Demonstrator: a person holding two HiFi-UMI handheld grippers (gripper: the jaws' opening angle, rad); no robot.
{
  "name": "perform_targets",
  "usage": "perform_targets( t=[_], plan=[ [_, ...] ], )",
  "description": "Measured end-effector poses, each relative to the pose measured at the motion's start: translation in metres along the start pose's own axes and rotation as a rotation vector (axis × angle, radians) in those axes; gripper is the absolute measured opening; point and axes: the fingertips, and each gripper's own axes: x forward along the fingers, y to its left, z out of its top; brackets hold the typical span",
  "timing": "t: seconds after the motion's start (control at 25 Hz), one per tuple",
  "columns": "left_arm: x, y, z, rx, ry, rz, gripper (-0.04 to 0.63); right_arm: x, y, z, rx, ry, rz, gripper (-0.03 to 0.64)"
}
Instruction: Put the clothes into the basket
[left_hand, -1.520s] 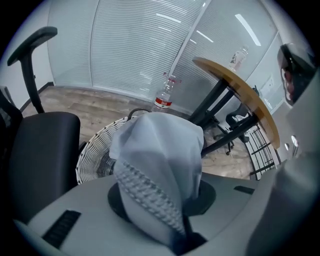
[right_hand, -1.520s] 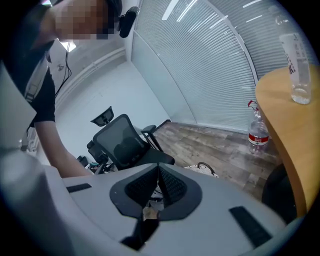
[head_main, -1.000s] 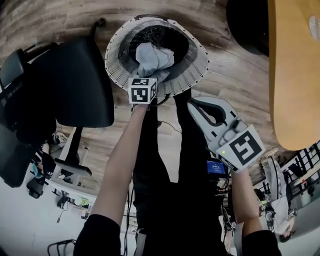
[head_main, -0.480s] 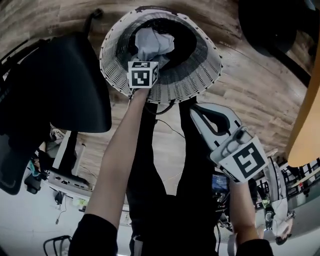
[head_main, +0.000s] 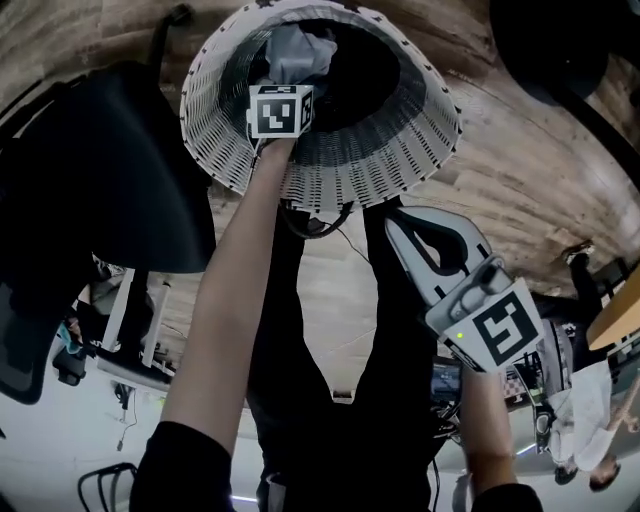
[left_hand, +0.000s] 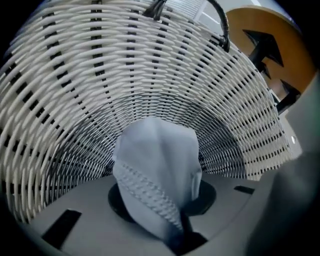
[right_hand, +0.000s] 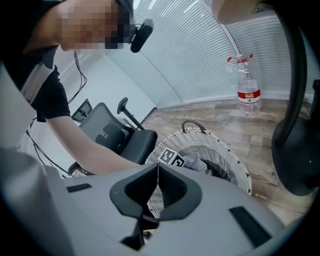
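Head view: left claw (head_main: 287, 72) reaches down inside the wicker basket (head_main: 340, 170) on the floor.
Grip: its jaws pinch narrow on a pale garment (left_hand: 157, 170), held deep so it should land inside.
Spare hand: right claw (right_hand: 157, 175) closed on nothing, parked outside the rim.

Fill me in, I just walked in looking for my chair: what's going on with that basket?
A person holds a gripper in each hand and is loading laundry. The left gripper is shut on a pale blue-grey cloth and reaches into the white wicker basket on the wooden floor; the cloth is not yet released. The right gripper hangs outside the basket, jaws together and empty.
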Motion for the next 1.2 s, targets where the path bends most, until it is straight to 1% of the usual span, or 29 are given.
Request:
perform_targets(
  t=[0.08,0.16,0.24,0.32,0.36,0.6,0.72,0.96,1.2],
  plan=[
    [0.008,0.001,-0.002,0.008,0.012,0.000,0.115,-0.001,-0.005,0.000,0.036,-0.015,-0.028,0.017],
    [0.016,0.004,-0.006,0.006,0.029,0.000,0.115,-0.004,-0.008,-0.007,0.022,-0.004,-0.031,0.017],
    [0.027,0.005,-0.012,-0.019,0.048,-0.016,0.115,-0.006,-0.010,-0.014,0.011,0.005,-0.034,0.017],
    [0.046,0.007,-0.023,-0.065,0.065,-0.049,0.115,-0.005,-0.010,-0.018,0.020,0.006,-0.043,0.017],
    [0.050,0.008,-0.025,-0.072,0.076,-0.053,0.115,-0.004,-0.009,-0.021,0.026,0.005,-0.046,0.017],
    [0.056,0.014,-0.022,-0.021,0.149,-0.023,0.118,-0.001,-0.006,-0.032,0.069,-0.016,-0.061,0.017],
    [0.060,0.018,-0.021,0.011,0.170,-0.002,0.121,0.000,-0.005,-0.033,0.082,-0.035,-0.065,0.017],
    [0.056,0.025,-0.023,0.045,0.217,0.041,0.158,-0.001,0.002,-0.032,0.089,-0.058,-0.075,0.017],
    [0.045,0.025,-0.025,0.082,0.251,0.070,0.160,-0.012,0.007,-0.024,0.089,-0.072,-0.084,0.018]
  ],
)
